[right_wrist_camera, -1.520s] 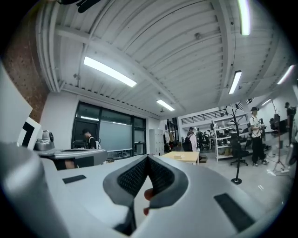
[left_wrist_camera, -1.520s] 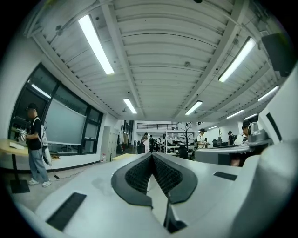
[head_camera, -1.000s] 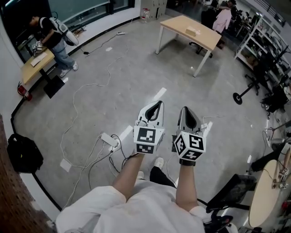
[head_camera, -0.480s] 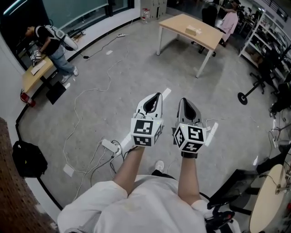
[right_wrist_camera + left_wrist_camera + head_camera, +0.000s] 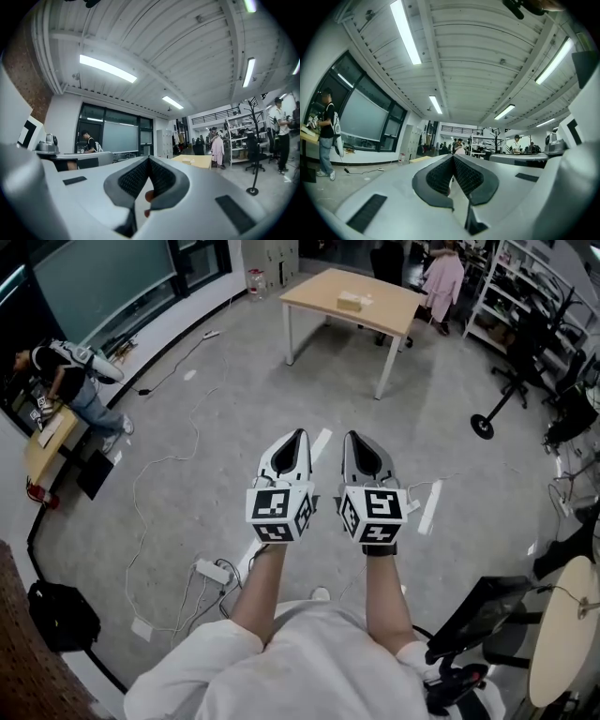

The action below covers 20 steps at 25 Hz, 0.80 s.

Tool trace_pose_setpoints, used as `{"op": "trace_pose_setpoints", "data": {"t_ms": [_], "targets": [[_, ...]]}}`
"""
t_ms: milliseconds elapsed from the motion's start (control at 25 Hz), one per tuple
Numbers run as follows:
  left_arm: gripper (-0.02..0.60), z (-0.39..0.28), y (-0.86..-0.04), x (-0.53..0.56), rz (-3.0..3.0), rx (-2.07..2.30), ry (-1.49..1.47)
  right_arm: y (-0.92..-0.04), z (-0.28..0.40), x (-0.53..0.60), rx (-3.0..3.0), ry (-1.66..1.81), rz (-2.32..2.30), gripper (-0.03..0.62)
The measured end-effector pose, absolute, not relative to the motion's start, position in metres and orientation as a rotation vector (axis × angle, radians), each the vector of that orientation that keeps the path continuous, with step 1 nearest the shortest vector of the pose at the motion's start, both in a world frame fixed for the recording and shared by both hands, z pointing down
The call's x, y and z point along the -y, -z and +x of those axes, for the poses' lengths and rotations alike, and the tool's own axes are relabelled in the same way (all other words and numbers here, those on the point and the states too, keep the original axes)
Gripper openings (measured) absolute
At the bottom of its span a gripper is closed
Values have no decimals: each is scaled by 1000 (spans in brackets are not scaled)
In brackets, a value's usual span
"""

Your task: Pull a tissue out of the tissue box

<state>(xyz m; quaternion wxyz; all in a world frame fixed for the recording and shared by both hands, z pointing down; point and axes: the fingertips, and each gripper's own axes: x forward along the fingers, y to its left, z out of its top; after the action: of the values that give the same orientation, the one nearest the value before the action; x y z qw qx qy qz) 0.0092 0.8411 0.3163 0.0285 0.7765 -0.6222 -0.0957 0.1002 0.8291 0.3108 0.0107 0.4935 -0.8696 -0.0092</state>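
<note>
Since a second ago the left hand-held gripper (image 5: 298, 434) and the right hand-held gripper (image 5: 349, 435) have come forward with the person. The light wooden desk (image 5: 398, 307) now sits nearer and more toward the middle at the top of the head view. The person by the left wall (image 5: 73, 390) has slid out toward the edge. The tissue box (image 5: 354, 301) is on that desk, well apart from both grippers, no tissue pulled yet. Only print I can make out is the black-and-white square markers on each gripper's cube (image 5: 279, 515). Left one is clenched, pads meeting at the tips with nothing between them. Right one is the same, clamped together and empty, and in its own view the desk and box show just past its tips. They're held side by side, near each other but apart, over the grey floor (image 5: 187, 474), with a white power strip (image 5: 212, 570) and cables lying below-left.
</note>
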Motion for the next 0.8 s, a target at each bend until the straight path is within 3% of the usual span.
{"op": "trace_pose_setpoints", "data": {"t_ms": [320, 800], "targets": [[-6, 40, -329, -787, 2397, 1933, 242, -333, 125, -777, 2715, -52, 1507, -6], [-6, 22, -353, -651, 2429, 1768, 194, -340, 113, -656, 2623, -102, 1630, -6]]}}
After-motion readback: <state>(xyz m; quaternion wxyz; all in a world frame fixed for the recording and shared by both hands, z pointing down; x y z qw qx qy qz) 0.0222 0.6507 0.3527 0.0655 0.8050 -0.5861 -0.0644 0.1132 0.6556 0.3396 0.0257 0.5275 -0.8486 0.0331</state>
